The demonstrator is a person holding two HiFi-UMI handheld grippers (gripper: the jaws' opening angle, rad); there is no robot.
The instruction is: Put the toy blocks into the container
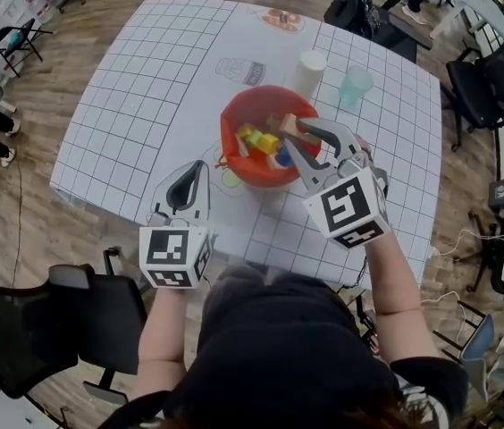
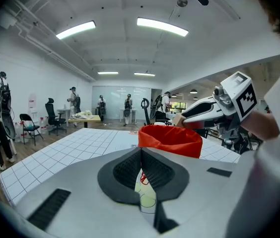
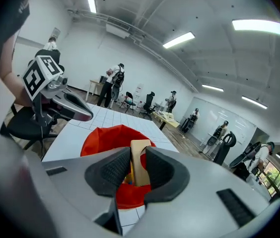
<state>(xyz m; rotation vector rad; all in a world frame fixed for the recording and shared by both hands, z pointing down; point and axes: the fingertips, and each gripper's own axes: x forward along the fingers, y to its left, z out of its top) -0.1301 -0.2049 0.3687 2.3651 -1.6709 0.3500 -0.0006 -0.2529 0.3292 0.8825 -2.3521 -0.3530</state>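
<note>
A red bowl (image 1: 237, 114) stands mid-table and holds several coloured toy blocks (image 1: 261, 141). My right gripper (image 1: 293, 135) hovers over the bowl's right side, shut on a tan wooden block (image 1: 288, 125). In the right gripper view that tan block (image 3: 140, 165) stands upright between the pads, right above the bowl (image 3: 98, 138). My left gripper (image 1: 197, 168) is shut and empty, just left of the bowl and nearer to me. In the left gripper view its closed jaws (image 2: 141, 150) point at the bowl (image 2: 170, 140), with the right gripper (image 2: 182, 120) above the rim.
The bowl sits on a table with a white grid cloth (image 1: 145, 88). Behind the bowl stand a white cup (image 1: 310, 68) and a pale green cup (image 1: 356, 86). A black office chair (image 1: 46, 324) is at my left, and more chairs and people ring the room.
</note>
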